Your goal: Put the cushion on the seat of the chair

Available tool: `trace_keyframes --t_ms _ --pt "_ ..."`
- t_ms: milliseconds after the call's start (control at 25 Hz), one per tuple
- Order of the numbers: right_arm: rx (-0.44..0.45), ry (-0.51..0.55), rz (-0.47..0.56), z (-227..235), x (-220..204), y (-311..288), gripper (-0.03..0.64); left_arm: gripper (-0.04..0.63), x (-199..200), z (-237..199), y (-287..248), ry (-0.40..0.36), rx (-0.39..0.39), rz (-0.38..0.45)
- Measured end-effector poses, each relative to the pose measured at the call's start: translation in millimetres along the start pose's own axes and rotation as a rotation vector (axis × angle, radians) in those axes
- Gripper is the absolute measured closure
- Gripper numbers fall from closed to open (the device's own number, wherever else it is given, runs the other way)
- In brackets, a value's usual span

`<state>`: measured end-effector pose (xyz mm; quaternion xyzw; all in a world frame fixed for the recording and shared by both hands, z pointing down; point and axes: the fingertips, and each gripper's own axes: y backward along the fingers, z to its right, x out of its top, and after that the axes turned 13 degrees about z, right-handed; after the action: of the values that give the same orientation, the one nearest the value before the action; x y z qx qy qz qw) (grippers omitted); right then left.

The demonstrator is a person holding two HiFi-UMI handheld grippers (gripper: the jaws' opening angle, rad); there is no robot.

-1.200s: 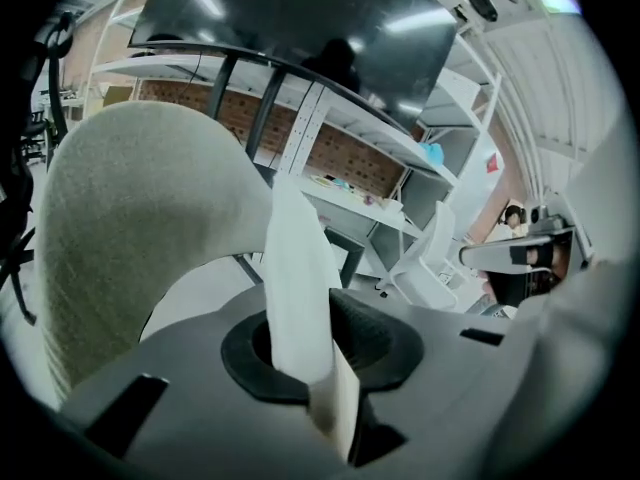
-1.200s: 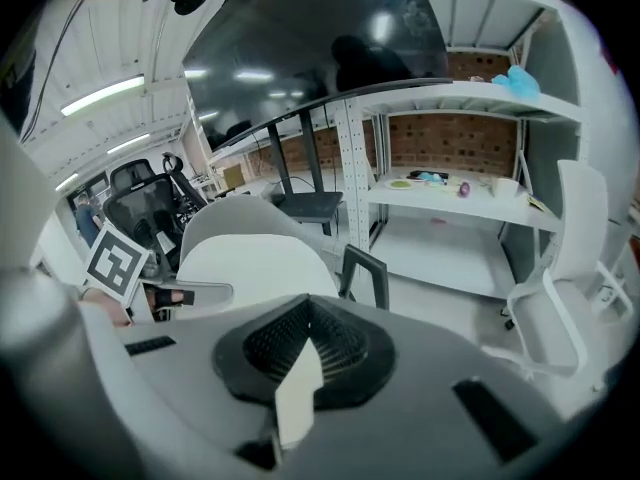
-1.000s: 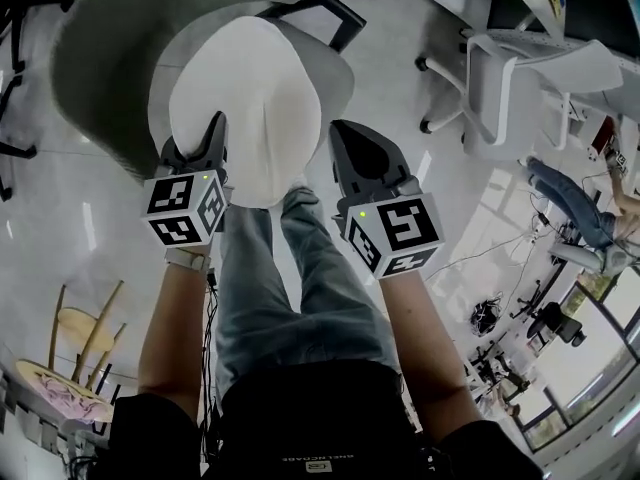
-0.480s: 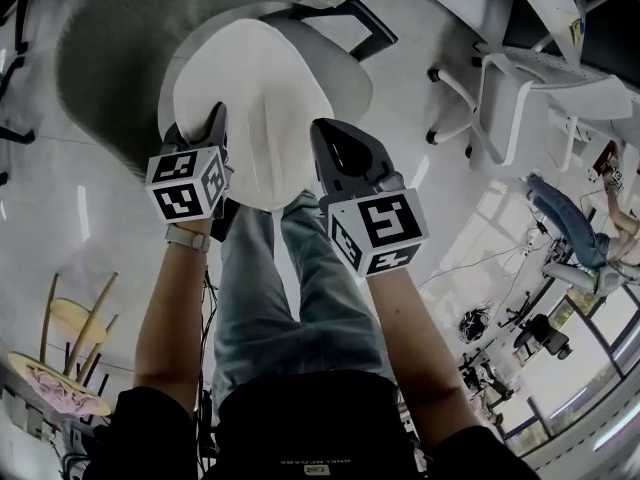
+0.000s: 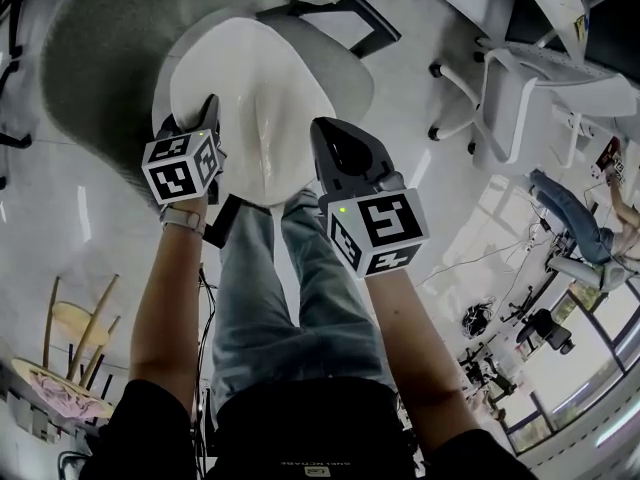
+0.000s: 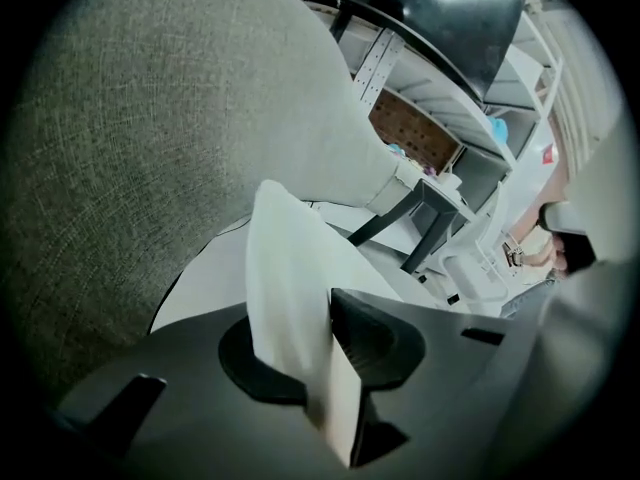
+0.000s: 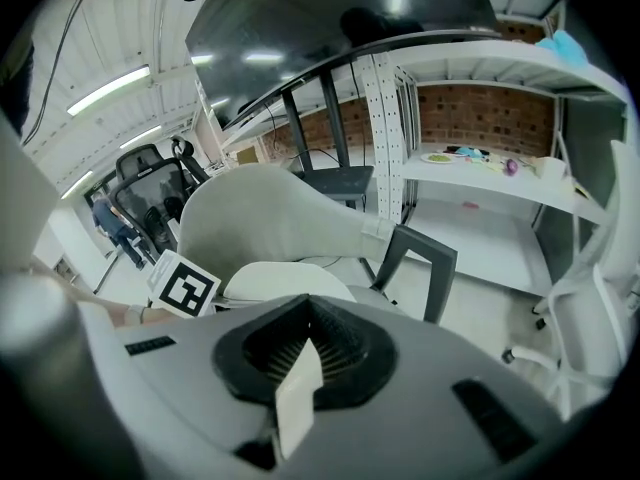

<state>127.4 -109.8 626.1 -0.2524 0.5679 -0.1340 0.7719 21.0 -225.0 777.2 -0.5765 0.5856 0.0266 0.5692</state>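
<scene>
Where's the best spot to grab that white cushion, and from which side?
Its thin near edge, from the person's side. The cushion is a wide, flat, soft pad, too broad to span, but its rim fits between jaws, as the left gripper pinching the near-left edge shows. The right gripper, shut and empty, could probably take the near-right edge to level it.

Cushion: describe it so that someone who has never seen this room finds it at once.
Find the grey fabric chair with the big rounded back. Over its seat is the cushion, with the left gripper pinching its near edge. It is the only smooth, white, rounded pad there; the chair around it is coarse grey.
</scene>
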Motion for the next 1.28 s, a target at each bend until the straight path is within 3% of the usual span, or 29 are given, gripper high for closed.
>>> trace_keyframes --t_ms 360,760,1280 --pt "-0.025 -0.016 -0.018 5.6 -16.8 0.8 0.609 0.509 -11.4 -4.7 -28.1 -0.011 -0.017 -0.025" --pt "-0.053 -0.026 -0.037 12.5 -31.1 -0.4 0.609 0.49 -33.3 -34.1 -53.6 -0.033 0.021 -0.089" --pt "-0.065 -0.034 -0.039 14.5 -34.5 4.1 0.609 0.332 -40.3 -61.7 -57.4 -0.048 0.132 -0.104"
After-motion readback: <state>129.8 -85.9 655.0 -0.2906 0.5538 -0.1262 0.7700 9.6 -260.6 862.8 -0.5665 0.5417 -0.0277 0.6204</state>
